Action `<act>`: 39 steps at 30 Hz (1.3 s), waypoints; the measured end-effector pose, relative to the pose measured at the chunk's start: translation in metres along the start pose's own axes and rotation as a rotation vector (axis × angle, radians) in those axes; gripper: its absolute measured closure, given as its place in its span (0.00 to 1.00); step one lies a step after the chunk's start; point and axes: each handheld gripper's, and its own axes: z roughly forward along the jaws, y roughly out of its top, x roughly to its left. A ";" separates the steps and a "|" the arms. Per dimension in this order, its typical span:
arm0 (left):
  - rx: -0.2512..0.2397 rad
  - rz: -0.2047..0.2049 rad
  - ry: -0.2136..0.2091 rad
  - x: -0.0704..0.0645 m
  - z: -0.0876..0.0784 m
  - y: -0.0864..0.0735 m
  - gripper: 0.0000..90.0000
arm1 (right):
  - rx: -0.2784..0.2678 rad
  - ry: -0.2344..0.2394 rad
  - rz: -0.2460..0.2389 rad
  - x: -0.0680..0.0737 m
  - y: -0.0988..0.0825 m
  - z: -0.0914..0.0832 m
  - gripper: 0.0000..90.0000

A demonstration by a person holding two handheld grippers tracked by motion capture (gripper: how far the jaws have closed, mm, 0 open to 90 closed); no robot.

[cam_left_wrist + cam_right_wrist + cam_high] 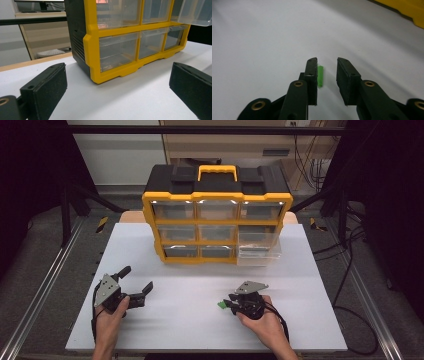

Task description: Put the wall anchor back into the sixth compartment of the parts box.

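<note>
Near the front edge of the white bench [200,320], right of its middle, I see the small green piece [320,75] lying flat between the jaws of my right gripper [327,65]. In the right gripper view it sits against the inner face of the left-hand pad, while a clear gap separates it from the other pad, so I read that claw as narrowed around the piece but not yet clamped on it. In the high view the green piece [221,304] pokes out just past the tip of the right gripper [231,302], which points toward the left edge of the bench.

My left gripper [136,282] sits near the front left corner, its jaws spread wide with nothing between them, aimed at the yellow and black drawer cabinet [216,217] standing at the back edge. One clear drawer [258,251] at the cabinet's lower right is pulled out.
</note>
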 end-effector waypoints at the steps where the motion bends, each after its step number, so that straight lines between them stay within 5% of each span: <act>1: 0.001 0.002 0.001 0.000 0.000 0.000 0.01 | 0.004 -0.001 -0.004 0.000 0.000 0.000 0.81; 16: -0.003 0.000 0.005 0.000 -0.001 0.001 0.01 | 0.046 0.013 -0.035 0.004 -0.005 0.008 0.88; 39: 0.000 0.001 0.004 -0.001 -0.001 0.001 0.01 | 0.035 0.008 -0.036 -0.003 -0.003 0.016 0.93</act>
